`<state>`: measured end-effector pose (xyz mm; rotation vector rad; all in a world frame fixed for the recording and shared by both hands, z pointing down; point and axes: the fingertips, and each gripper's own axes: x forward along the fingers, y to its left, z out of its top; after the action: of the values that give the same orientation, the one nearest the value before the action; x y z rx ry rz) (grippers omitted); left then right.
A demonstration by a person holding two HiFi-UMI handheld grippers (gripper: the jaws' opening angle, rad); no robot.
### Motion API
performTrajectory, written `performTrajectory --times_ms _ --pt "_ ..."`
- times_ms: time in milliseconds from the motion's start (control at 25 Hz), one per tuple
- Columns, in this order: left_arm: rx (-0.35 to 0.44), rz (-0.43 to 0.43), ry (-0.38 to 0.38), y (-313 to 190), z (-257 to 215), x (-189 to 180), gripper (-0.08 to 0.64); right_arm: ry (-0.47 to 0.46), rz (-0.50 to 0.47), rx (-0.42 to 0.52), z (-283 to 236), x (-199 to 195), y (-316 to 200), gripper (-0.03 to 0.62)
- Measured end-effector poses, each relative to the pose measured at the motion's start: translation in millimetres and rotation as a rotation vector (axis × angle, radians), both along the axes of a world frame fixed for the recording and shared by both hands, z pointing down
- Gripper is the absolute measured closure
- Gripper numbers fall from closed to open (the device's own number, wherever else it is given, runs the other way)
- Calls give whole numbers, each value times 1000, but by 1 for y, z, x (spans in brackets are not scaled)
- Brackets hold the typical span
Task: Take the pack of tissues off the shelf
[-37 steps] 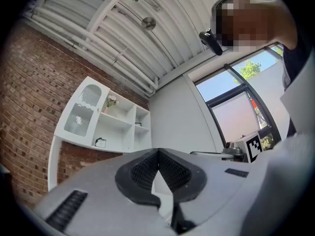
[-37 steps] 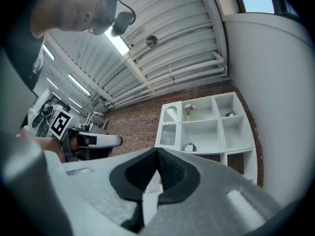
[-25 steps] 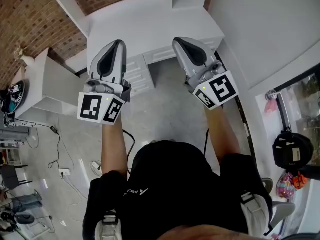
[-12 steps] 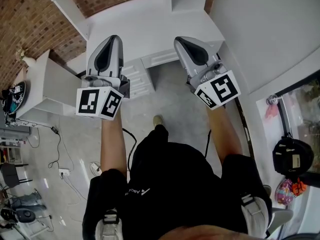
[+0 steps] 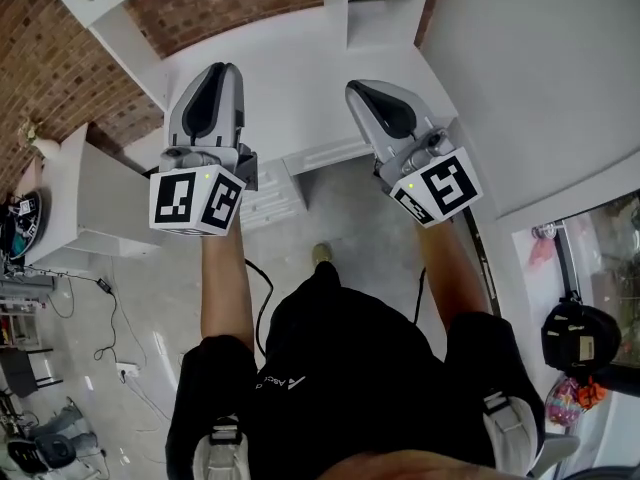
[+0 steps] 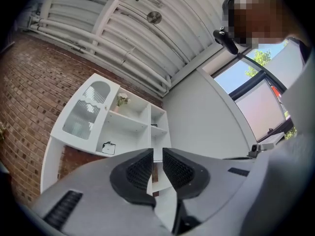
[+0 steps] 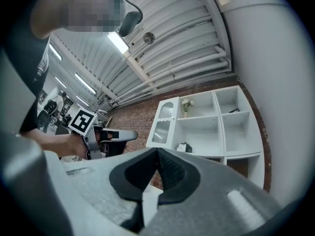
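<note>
Small dark-and-white pack of tissues [image 7: 184, 147]: lower middle compartment of white wooden shelf unit [image 7: 222, 127], far ahead. left gripper [image 6: 157, 156]: fingers opening, narrow gap (nothing between). right gripper [image 7: 157, 154]: fingers pressed together, empty.

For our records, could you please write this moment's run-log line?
left gripper: empty, jaws opening | right gripper: shut, empty | pack of tissues: on shelf, untouched
</note>
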<state>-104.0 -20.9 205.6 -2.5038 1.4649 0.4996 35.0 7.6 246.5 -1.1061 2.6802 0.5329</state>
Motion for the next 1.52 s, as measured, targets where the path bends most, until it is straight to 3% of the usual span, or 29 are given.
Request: performTrajectory --times_ms 440,600,880,1200,1520 --pt "66 -26 -14 -181 -42 -41 345 7 30 32 -22 -34 -171 591" --pt "101 -44 -58 -236 -61 -49 291 22 13 55 -34 -51 -216 591" --pt "85 -100 -83 -314 -81 -54 219 56 -42 112 -55 -72 -281 591" --pt "-4 -254 -100 -409 -89 -54 148 76 -175 160 -62 -69 -340 591" --pt "-92 -448 -115 -488 -90 -68 127 108 -316 179 -63 -44 -381 591"
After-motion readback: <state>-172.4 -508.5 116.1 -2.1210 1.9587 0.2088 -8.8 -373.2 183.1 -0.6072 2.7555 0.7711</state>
